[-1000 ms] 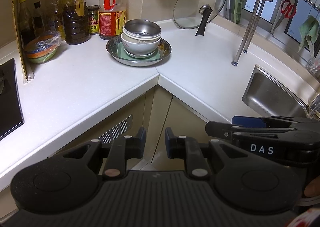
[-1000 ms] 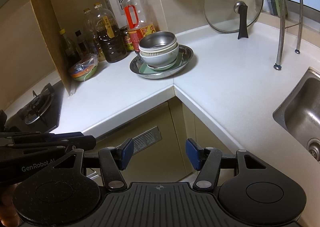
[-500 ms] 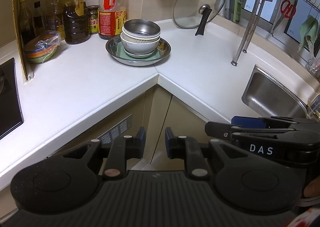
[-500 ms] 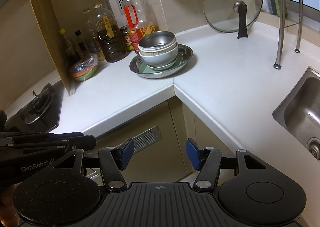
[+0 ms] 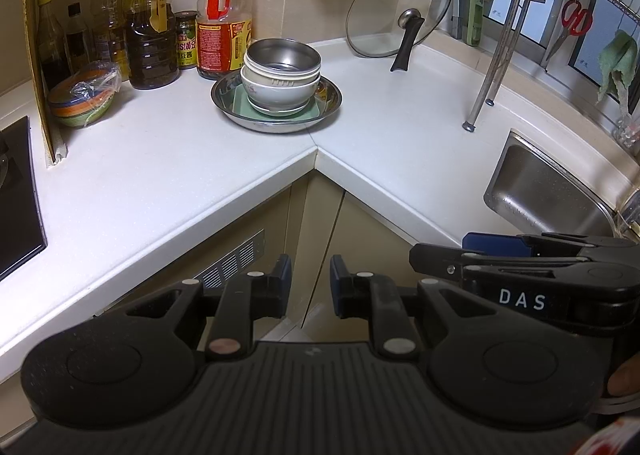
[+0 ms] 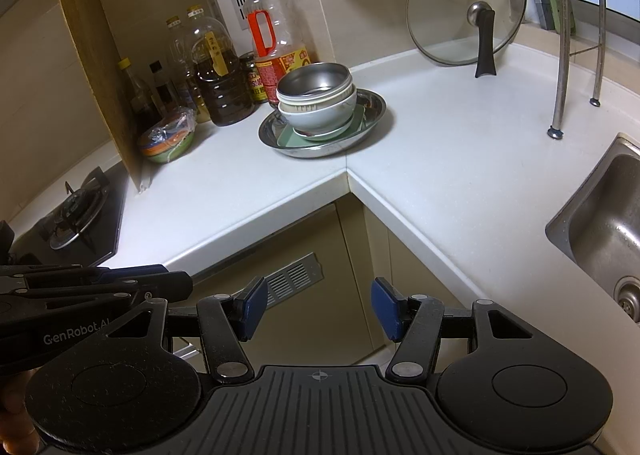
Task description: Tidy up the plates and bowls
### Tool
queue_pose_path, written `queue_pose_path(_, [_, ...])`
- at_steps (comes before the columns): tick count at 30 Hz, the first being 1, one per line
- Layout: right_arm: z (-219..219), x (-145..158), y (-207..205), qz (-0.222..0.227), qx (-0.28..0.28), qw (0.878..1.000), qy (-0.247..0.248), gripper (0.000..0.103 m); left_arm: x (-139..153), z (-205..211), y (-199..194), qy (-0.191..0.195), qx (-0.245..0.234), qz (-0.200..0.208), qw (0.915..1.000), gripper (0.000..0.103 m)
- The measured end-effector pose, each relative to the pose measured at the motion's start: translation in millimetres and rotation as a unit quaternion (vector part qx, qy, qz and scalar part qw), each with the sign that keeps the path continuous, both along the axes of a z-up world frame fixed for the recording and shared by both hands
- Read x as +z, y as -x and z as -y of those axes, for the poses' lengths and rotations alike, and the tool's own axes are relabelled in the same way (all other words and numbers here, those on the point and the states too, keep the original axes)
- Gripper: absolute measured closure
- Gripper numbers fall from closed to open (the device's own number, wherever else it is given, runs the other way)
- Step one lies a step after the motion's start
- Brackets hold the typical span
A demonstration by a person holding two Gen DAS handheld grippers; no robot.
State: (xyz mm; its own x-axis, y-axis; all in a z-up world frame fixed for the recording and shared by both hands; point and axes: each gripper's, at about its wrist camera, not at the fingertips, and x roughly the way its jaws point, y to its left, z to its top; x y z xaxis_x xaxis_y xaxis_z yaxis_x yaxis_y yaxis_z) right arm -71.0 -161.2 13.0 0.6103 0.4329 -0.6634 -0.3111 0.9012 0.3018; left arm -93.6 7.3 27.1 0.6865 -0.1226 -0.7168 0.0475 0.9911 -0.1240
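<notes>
A stack of bowls, a steel one on top of white ones, sits on a green plate inside a steel dish at the counter's inner corner. My left gripper is open with a narrow gap and empty, held off the counter in front of the cabinet. My right gripper is open wider and empty, also in front of the cabinet. Each gripper shows at the edge of the other's view.
Oil and sauce bottles stand behind the stack. A colourful wrapped bowl sits at left beside the gas stove. A glass lid leans on the wall. A dish rack leg and sink are at right.
</notes>
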Motion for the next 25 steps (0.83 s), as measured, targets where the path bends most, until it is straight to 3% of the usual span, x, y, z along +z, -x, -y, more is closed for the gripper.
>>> queue_pose_path(25, [-2,-6,-11,-0.008,0.003,1.000,0.000,0.045,-5,2,-12,-0.002,0.011,-0.008,0.9999,0.085])
